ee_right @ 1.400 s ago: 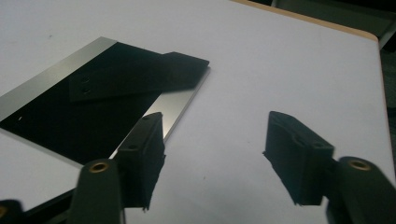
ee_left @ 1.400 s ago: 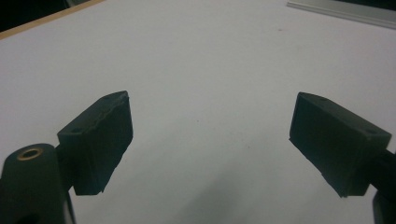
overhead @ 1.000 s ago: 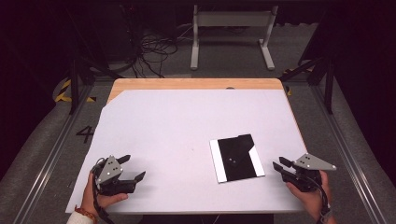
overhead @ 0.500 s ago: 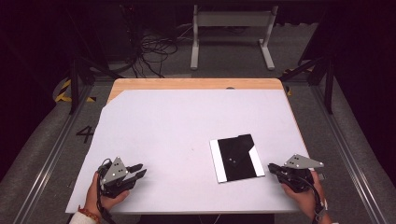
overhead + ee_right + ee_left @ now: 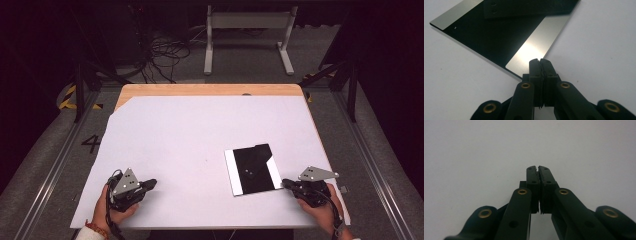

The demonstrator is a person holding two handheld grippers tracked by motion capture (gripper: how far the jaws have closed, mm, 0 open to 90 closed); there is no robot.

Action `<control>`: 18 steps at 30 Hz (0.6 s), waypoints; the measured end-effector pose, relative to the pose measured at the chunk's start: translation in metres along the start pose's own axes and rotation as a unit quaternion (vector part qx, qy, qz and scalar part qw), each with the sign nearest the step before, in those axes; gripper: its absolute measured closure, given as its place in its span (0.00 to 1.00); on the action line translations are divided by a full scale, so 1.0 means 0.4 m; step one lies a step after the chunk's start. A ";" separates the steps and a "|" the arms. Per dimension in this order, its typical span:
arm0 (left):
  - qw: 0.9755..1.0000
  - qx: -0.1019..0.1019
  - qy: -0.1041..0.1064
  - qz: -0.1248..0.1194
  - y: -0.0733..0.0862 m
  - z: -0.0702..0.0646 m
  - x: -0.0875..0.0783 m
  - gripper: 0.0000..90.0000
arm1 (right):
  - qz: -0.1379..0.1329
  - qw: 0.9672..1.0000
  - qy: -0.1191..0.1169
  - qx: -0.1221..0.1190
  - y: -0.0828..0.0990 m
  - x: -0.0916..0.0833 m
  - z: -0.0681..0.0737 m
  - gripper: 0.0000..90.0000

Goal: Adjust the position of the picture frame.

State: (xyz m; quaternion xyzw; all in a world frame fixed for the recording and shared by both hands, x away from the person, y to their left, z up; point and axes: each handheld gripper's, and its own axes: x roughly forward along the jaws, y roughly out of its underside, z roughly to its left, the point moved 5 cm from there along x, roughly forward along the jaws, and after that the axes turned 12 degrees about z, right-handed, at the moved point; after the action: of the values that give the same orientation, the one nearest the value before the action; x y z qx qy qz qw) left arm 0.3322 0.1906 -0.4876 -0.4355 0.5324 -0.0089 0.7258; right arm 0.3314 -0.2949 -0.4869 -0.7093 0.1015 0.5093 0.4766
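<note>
White surface [image 5: 200, 150] spans frame, wooden strip along far edge. Glossy black panel [image 5: 252, 169] with pale side bands lies flat, right of centre, near front. Right gripper [image 5: 286, 183] just beside panel's near right corner, jaws just closed, pressed together, nothing between. Left gripper [image 5: 151, 184] at front left, well apart from panel, jaws just closed, empty.

White sheet [image 5: 190, 145] covers most of the wooden tabletop [image 5: 210, 90]; bare wood strip at the far edge. Beyond it, tangled black cables [image 5: 165, 55] on grey floor, a white metal stand [image 5: 247, 30], yellow-black floor tape [image 5: 67, 97] far left.
</note>
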 end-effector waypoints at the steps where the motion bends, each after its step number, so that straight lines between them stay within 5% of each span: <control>1: 1.000 0.001 -0.001 0.002 0.000 0.000 0.001 0.97 | 0.000 1.000 -0.001 0.000 0.000 0.001 0.001 1.00; 18: 1.000 0.015 0.006 -0.005 -0.008 -0.017 0.005 0.96 | 0.005 1.000 -0.029 0.010 -0.004 0.004 0.011 1.00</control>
State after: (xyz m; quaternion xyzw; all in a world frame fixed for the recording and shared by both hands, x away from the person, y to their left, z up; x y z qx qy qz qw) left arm 0.3293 0.1836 -0.4875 -0.4272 0.5346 -0.0231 0.7288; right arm 0.3303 -0.2901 -0.4873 -0.6888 0.0960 0.5313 0.4837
